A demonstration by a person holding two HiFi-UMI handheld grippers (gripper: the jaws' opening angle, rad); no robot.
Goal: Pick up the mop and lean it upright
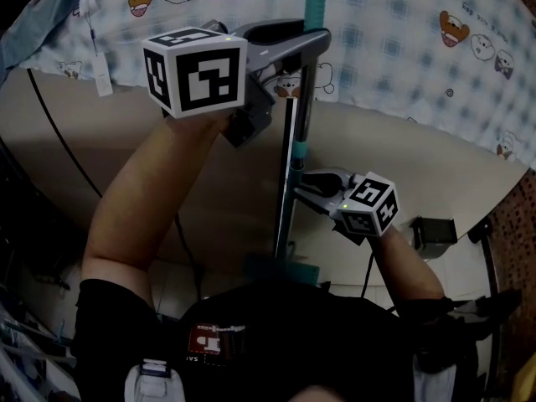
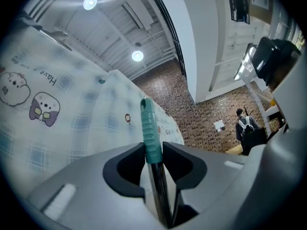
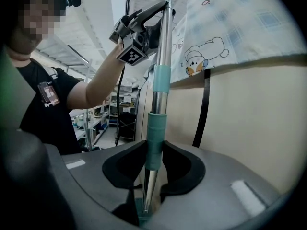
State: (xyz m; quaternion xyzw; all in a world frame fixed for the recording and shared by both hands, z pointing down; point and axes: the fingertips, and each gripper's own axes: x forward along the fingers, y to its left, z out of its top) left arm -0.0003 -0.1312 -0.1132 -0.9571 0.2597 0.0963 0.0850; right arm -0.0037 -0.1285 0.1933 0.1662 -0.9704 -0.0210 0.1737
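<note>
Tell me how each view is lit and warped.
Head view: dim and underexposed, lower half nearly black. Left gripper view: fisheye bend, dark corners, two round ceiling lamps glaring. Right gripper view: brighter, fisheye too; the silver mop pole with teal sleeves is sharp.

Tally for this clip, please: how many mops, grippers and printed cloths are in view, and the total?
mop: 1
grippers: 2 (left gripper, right gripper), both with jaws closed on the mop
cartoon-print cloth: 1
Total: 4
</note>
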